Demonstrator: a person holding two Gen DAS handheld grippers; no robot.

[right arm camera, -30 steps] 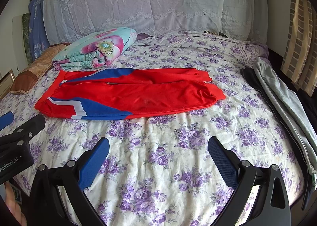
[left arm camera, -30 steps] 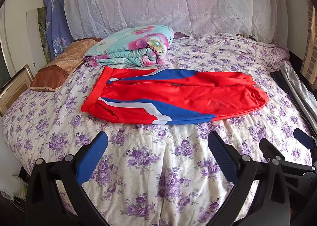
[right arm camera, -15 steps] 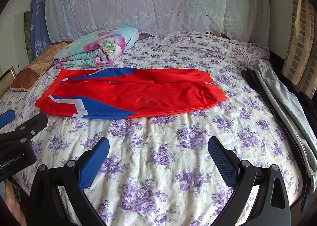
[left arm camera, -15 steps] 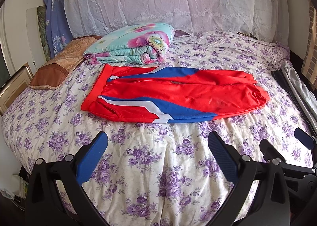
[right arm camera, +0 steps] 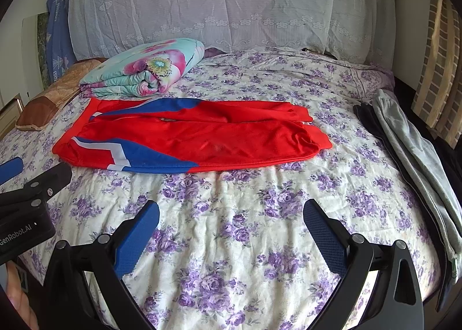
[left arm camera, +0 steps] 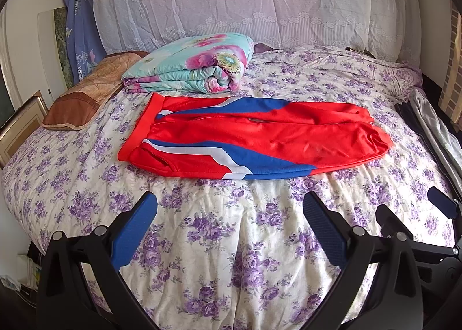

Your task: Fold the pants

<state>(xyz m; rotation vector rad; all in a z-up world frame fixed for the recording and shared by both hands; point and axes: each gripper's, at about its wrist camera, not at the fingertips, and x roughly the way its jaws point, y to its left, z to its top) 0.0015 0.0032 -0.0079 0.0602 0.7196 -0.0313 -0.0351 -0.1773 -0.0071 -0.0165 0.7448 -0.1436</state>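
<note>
Across the middle of the bed (left arm camera: 231, 243), the red and blue pants (left arm camera: 254, 142) are laid flat, with the waistband toward the left edge and the cuffs toward the right edge. One leg appears to be laid alongside or partly over the other, so a first lengthwise fold may already be made; this cannot be settled from the pictures. No crosswise fold is seen, and that is judged to be what is left: the cuffs to be brought over to the waistband, perhaps once more after that.

Nothing is held. The left gripper (left arm camera: 229, 229) is kept over the near edge of the bed with its fingers wide apart, well short of the pants. The right gripper (right arm camera: 231, 231) is likewise held over the near edge, fingers spread and empty, with the pants (right arm camera: 190, 136) well ahead of it.

A folded flowered quilt (left arm camera: 190, 67) is set just behind the waistband, toward the headboard, and grey and dark clothes (right arm camera: 410, 156) are laid along the right edge.
</note>
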